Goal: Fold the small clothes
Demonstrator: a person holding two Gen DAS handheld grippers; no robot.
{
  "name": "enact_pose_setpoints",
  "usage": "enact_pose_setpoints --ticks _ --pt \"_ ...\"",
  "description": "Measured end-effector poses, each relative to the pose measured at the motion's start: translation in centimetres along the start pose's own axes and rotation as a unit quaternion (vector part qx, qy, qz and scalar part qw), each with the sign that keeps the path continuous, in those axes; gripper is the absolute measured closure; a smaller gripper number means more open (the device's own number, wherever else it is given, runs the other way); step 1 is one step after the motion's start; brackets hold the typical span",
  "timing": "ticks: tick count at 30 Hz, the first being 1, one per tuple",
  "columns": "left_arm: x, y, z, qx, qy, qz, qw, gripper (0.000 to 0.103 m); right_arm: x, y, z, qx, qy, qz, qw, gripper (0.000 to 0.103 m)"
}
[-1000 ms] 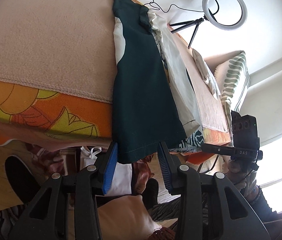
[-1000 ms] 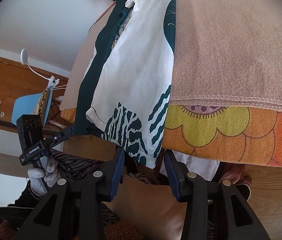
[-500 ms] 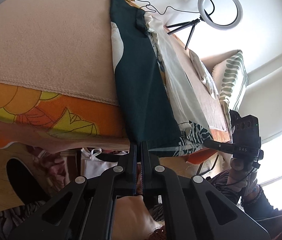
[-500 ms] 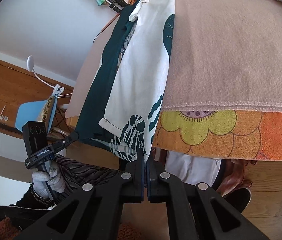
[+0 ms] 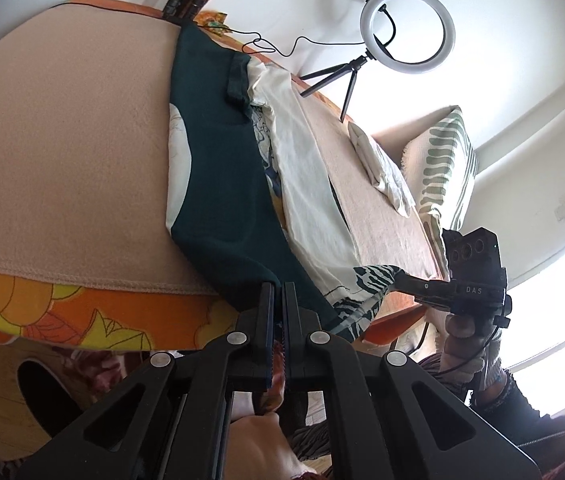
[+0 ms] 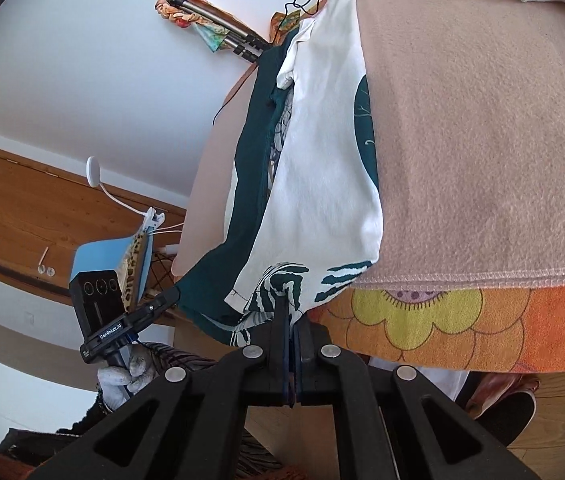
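A small garment lies lengthwise on the beige blanket, dark green on one half and white with a green zebra print at the hem on the other. My left gripper is shut on the green hem corner at the near edge. My right gripper is shut on the white printed hem corner. Both corners are lifted a little off the blanket edge. Each gripper shows in the other's view: the right pinching the printed hem, the left pinching the green corner.
An orange flowered cover hangs below the blanket edge. A ring light on a tripod stands at the far end, with a folded white cloth and a striped pillow nearby. A blue chair stands beside the bed.
Both grippers went from open around the hem to shut on it, then rose and drew the hem corners up off the blanket edge.
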State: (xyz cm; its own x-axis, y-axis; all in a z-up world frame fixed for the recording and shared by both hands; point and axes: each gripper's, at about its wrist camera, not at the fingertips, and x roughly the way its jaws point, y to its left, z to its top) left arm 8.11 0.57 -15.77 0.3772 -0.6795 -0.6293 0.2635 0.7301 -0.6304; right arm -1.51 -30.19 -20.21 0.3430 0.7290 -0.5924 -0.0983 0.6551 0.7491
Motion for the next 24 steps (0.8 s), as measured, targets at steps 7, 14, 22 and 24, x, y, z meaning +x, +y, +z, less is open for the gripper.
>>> enact_pose_setpoints --ticks 7,14,22,24 --pt "0.5 0.2 4.7 0.01 -0.028 0.01 0.9995 0.101 0.4 0.9 4.5 -0.012 -0.019 0.004 1.0 0.103" --pt "2.5 2.5 9.0 -0.001 -0.038 0.031 0.9988 0.101 2.3 0.5 10.0 -0.009 -0.037 -0.007 0.999 0.103" --pt "5.6 5.0 12.5 -0.018 -0.036 0.058 0.9975 0.101 5.6 -1.0 14.4 0.004 -0.047 -0.033 0.998 0.103" --pt "6.2 5.5 12.8 -0.026 -0.033 0.061 0.9973 0.101 6.1 -1.8 14.9 0.014 -0.047 -0.032 0.998 0.103"
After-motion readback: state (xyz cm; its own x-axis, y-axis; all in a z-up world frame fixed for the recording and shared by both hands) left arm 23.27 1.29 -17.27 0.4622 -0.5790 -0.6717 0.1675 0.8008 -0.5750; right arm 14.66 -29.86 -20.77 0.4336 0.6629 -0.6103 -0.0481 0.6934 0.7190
